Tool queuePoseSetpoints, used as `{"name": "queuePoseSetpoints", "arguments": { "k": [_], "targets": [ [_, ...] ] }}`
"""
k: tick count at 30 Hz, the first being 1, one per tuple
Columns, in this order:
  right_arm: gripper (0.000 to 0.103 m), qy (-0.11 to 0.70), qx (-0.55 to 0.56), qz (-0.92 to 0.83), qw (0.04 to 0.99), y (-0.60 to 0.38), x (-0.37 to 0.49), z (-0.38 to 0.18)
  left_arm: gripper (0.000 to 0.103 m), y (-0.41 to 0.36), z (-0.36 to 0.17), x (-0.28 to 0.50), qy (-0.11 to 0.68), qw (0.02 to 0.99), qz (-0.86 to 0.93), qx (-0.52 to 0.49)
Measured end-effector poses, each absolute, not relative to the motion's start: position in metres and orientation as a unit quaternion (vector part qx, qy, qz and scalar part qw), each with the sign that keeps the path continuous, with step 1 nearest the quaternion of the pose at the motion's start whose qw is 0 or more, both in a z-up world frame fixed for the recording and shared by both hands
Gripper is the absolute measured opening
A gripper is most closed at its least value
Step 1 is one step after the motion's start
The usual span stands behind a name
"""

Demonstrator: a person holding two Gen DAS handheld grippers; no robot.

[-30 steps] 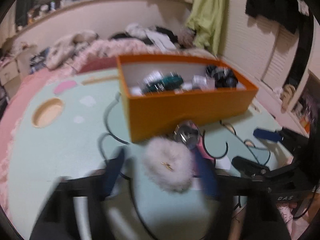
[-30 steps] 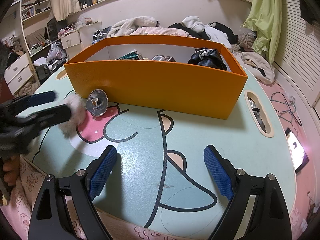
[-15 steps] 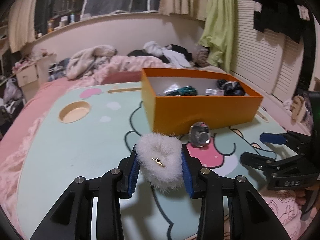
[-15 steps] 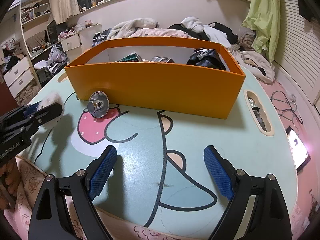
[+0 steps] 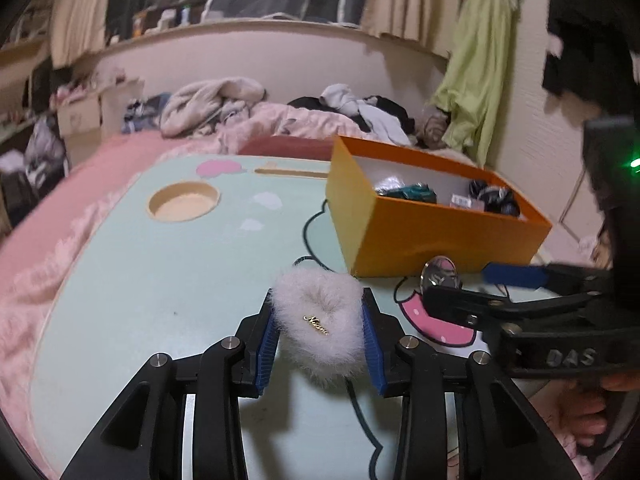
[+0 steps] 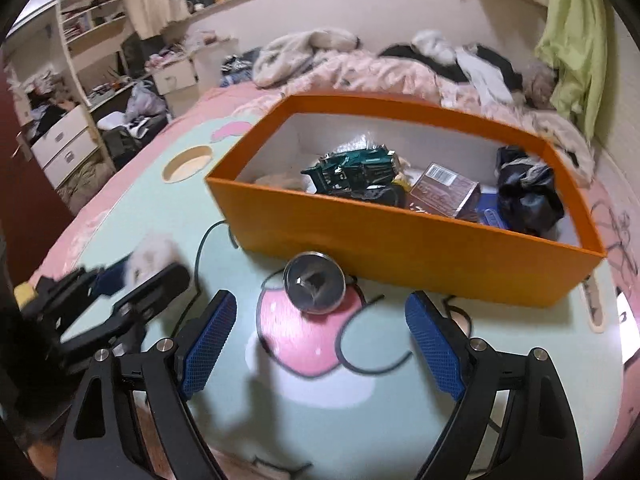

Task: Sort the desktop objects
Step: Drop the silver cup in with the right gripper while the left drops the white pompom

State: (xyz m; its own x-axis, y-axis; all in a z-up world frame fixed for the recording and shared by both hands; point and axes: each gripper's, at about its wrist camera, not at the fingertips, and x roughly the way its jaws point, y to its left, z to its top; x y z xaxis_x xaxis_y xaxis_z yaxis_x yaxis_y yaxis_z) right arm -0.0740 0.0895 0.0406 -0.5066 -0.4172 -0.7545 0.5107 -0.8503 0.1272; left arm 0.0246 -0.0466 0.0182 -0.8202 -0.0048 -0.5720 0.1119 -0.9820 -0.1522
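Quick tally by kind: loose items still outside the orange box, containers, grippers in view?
Loose items outside the box: 2, the white fluffy scrunchie held in the left gripper, and the round silver mirror on the table.
Containers: 1, the orange box.
Grippers: 2, left, and right gripper.
Total: 5

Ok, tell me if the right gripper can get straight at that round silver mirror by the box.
Probably yes. The right gripper is open, with the round silver mirror just ahead between its fingers; only bare table lies between.

"DAS" embossed on right claw [image 5: 516, 276]
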Motion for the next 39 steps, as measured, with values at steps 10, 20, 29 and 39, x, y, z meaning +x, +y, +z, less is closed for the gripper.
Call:
{"name": "queuePoseSetpoints", "arguments": {
  "k": [10, 20, 29, 39],
  "targets": [
    [0.032, 0.022, 0.420, -0.862, 0.284, 0.103, -0.081, 0.032, 0.036, -0.041, 0.021, 0.027, 0.080, 0.031, -0.954, 0.288],
    [0.032, -0.011, 0.329, -0.894, 0.304, 0.178, -0.047, 0.060, 0.036, -0.008, 0.055, 0.026, 0.020, -0.032, -0.967, 0.251],
    [0.035, -0.015, 0.282, -0.932, 0.225, 0.181, -0.108, 0.111, 0.078, 0.027, 0.097, -0.093, 0.017, -0.057, -0.951, 0.305],
    [0.064, 0.051, 0.343, -0.923, 0.165, 0.158, -0.148, 0.057, 0.074, 0.027, 0.053, -0.101, -0.049, -0.026, -0.941, 0.335]
  ]
}}
